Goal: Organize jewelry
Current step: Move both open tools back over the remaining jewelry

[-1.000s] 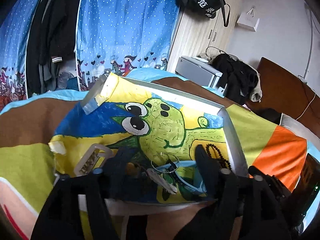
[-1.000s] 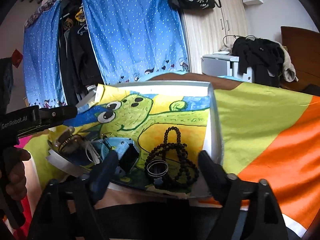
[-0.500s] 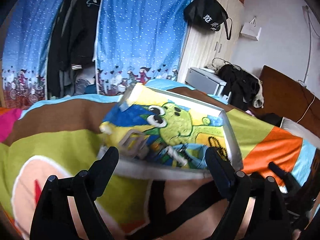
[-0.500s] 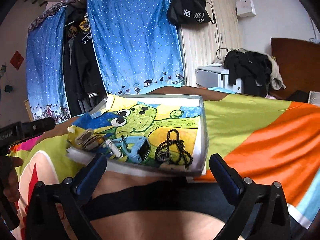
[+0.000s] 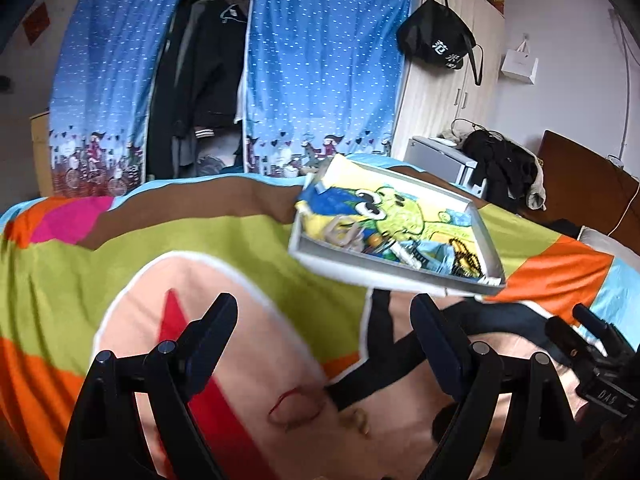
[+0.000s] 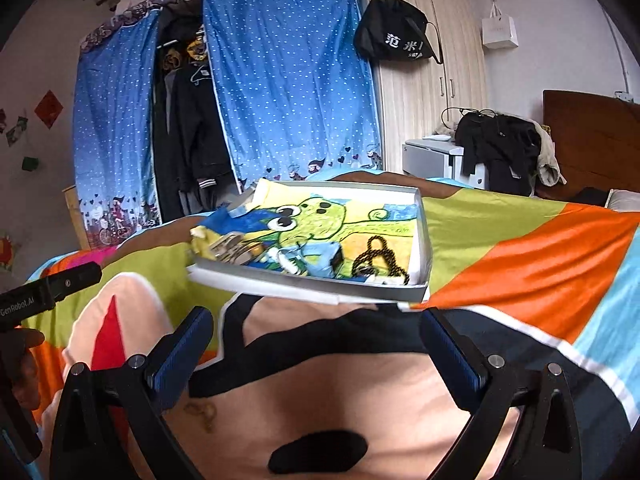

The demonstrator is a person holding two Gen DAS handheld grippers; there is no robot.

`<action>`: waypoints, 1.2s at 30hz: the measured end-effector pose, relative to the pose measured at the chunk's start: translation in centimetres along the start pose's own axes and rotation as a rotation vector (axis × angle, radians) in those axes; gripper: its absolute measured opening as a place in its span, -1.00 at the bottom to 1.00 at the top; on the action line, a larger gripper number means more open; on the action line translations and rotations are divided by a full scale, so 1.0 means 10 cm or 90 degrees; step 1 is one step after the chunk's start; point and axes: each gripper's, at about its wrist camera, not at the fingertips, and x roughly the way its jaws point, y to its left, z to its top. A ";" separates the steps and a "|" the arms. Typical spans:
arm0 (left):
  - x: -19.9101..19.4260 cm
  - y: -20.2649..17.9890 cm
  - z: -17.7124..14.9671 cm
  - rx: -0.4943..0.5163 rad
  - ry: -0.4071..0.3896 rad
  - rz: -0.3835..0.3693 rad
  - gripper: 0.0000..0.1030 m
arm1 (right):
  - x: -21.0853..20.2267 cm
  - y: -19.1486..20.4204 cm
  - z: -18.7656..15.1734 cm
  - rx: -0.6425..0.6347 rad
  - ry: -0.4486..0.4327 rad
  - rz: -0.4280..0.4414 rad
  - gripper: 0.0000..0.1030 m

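Both claws, the left gripper (image 5: 324, 322) and right gripper (image 6: 316, 334), have pulled back from the shallow grey cardboard tray (image 6: 320, 282) within the last second and hang released and empty over the patchwork fleece bedspread (image 6: 500, 240). The sorting pass looks paused or done. The jewelry remains in the tray on the far bed: glossy black bead necklace (image 6: 378, 258) at right, metal clasp pieces (image 6: 232, 246) at left, on a crayon-bright cartoon liner.

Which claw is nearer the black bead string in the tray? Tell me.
Right. The right claw, open, faces the black bead string almost straight ahead, at the tray's right end. The left claw, open, sits further left, the beads off to its right.
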 end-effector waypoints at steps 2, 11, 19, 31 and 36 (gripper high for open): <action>-0.10 0.07 -0.10 0.000 0.002 0.007 0.64 | -0.08 0.08 -0.05 -0.006 0.001 0.004 1.00; -0.37 0.39 -0.55 0.005 0.021 0.037 0.64 | -0.21 0.39 -0.41 -0.014 0.035 0.023 1.00; -0.10 0.60 -0.86 0.038 0.087 0.052 0.64 | 0.00 0.50 -0.80 -0.030 0.120 0.027 1.00; 0.61 0.54 -1.07 0.125 0.179 0.014 0.64 | 0.48 0.53 -1.12 -0.031 0.244 0.092 1.00; 0.86 0.54 -1.06 0.122 0.198 -0.016 0.63 | 0.66 0.60 -1.11 -0.048 0.264 0.110 1.00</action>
